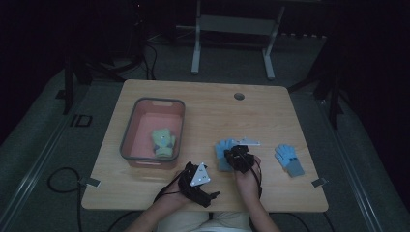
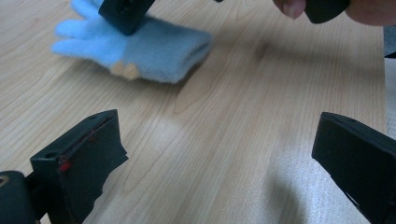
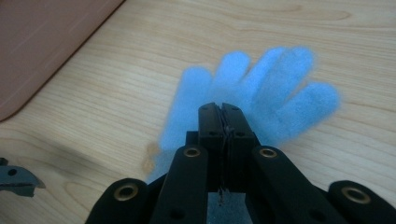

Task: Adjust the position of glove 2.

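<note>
Black and blocky, the left gripper point(image 2: 219, 154) sits nearest, its two matte jaws standing wide apart with bare, pale wood-grain tabletop point(image 2: 224, 116) between them and nothing held. In the high view this left gripper point(image 1: 207, 189), topped by a grey three-cornered plate, rests near the table's front edge, just beside the person's right hand point(image 1: 247, 178). That hand carries the right gripper point(image 3: 219, 108), whose jaws are pressed flat together, pad against pad, with their tips down on a light blue fleece glove point(image 3: 254, 91); whether any of the fuzzy cloth is pinched between them cannot be told. The glove lies flat on the wood, fingers spread, soft and napped, with a folded cuff and a small tan patch near its edge in the left gripper view. From above, it lies at the middle of the table's near half, just right of a rounded rectangular bin point(image 1: 129, 129) with a grey rim and reddish-pink walls. Inside the bin lies a crumpled yellow-green glove point(image 1: 163, 143). A second blue glove point(image 1: 289, 159) with a grey cuff lies well apart toward the right edge.
</note>
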The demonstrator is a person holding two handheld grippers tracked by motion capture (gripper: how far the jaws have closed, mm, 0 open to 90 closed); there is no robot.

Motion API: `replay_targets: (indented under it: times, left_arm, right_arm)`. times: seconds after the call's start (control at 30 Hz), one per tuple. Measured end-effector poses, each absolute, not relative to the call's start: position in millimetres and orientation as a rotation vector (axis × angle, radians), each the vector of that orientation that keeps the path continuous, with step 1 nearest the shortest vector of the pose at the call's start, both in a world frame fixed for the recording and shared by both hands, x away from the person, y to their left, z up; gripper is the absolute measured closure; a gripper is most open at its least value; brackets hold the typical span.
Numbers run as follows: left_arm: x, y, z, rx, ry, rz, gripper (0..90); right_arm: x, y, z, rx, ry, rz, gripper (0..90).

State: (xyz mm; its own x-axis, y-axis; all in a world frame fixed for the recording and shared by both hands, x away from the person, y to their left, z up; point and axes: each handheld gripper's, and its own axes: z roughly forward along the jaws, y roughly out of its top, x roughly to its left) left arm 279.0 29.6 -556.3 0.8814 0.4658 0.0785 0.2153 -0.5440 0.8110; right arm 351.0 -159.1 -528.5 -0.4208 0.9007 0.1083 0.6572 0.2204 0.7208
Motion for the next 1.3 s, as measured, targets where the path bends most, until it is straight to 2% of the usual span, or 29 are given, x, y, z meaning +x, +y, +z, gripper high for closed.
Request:
replay_targets:
  times: [0.2, 0.3, 0.47, 0.7, 0.97, 1.3]
  left_arm:
    - [279, 30, -557, 2.161, 0.482, 0.354, 1.6]
    - [279, 30, -557, 2.162, 0.484, 0.351, 1.6]
    - [278, 30, -557, 2.160, 0.482, 0.347, 1.6]
    - [278, 29, -557, 2.157, 0.481, 0.344, 1.7]
    - [279, 30, -557, 2.158, 0.480, 0.342, 1.7]
    - [279, 29, -558, 2.162, 0.480, 0.338, 1.6]
  right_arm:
    - [356, -156, -544, 1.454, 2.201, 0.972, 85.5]
    - [356, -155, -546, 1.419, 2.207, 0.967, 76.0]
    - [357, -158, -547, 1.425, 2.193, 0.958, 72.0]
    - [352, -175, -516, 1.319, 2.191, 1.026, 63.7]
    - [356, -223, -486, 1.167, 2.167, 1.079, 64.0]
    - [361, -310, -484, 1.149, 2.191, 0.998, 67.9]
